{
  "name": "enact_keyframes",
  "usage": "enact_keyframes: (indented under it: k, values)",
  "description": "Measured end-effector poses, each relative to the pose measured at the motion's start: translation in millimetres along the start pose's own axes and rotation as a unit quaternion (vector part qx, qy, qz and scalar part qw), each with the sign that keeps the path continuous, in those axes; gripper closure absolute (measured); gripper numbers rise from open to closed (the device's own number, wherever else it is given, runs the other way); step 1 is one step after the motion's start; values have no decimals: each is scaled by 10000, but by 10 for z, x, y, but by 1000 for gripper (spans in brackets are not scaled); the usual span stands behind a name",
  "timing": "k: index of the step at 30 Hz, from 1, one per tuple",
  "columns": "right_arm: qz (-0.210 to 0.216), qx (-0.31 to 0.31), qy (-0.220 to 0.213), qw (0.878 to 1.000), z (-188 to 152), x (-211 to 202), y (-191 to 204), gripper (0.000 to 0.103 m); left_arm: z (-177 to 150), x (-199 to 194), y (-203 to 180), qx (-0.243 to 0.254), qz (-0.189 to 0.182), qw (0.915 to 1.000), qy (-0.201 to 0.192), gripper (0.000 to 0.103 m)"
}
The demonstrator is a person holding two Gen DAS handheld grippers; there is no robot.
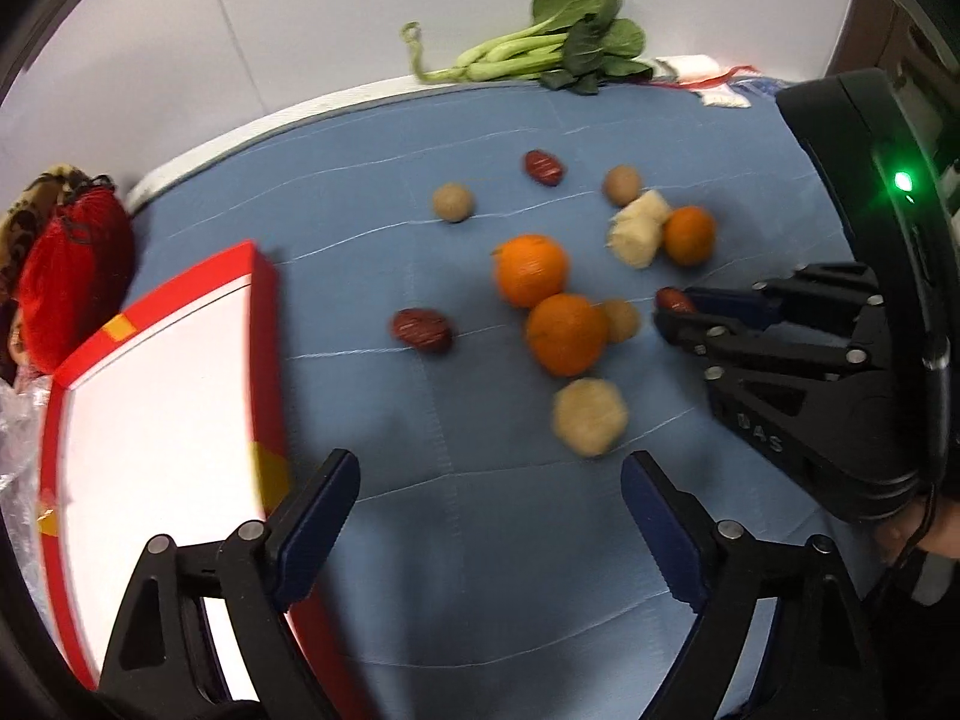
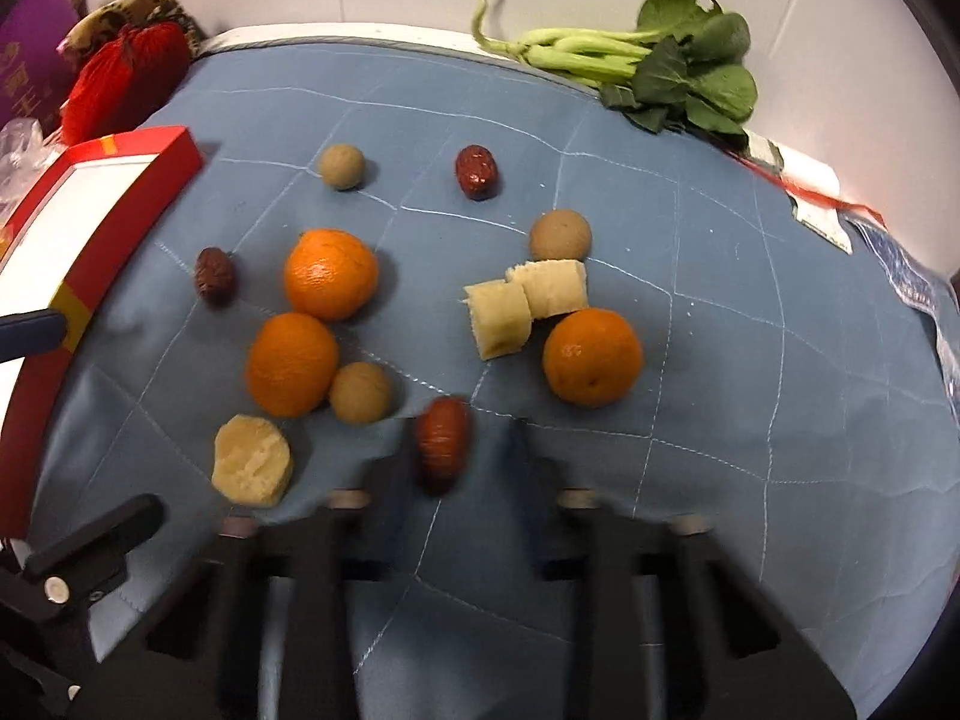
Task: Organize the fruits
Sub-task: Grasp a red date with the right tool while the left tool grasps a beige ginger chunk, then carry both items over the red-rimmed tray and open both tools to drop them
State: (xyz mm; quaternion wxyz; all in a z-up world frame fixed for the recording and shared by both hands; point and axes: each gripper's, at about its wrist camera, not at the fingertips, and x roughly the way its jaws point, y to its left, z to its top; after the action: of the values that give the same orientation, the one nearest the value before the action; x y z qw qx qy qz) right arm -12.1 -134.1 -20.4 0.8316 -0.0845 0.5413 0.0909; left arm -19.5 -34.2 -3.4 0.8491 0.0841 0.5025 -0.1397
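The right claw [image 2: 459, 450] had its fingers parted around a wrinkled dark-red oblong jujube [image 2: 443, 443], the jaws not visibly pressing it (blur hid any contact), so the step in hand looked like the first pick. The left claw [image 1: 489, 495] stood wide and held nothing, above the blue quilted cloth covering the bench [image 1: 480, 540], just beside the shallow red-rimmed white cardboard box [image 1: 156, 396]. Next, I judged, the right claw needed to pinch the jujube gently and carry it to that box, well apart on the left. Counted outward: three jujubes, three round oranges [image 2: 330, 273], three small tan longan-like balls [image 2: 361, 392], three pale yellowish cut chunks [image 2: 252, 461], and one bunch of leafy greens [image 2: 660, 66] at the far edge.
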Motion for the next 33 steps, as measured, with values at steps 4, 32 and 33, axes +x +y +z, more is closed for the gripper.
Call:
enact_keyframes:
  k: [4, 32, 33]
  values:
    - [314, 473, 50, 9984, 19, -56, -238, 89, 88, 64, -176, 109, -36, 9999, -14, 14]
    - [1526, 957, -621, 9817, 139, -480, -248, 89, -84, -325, 169, -775, 675, 9928, -611, 73]
    - [1590, 878, -660, 9812, 150, -493, -169, 89, -113, -386, 208, -848, 868, 9904, -667, 73]
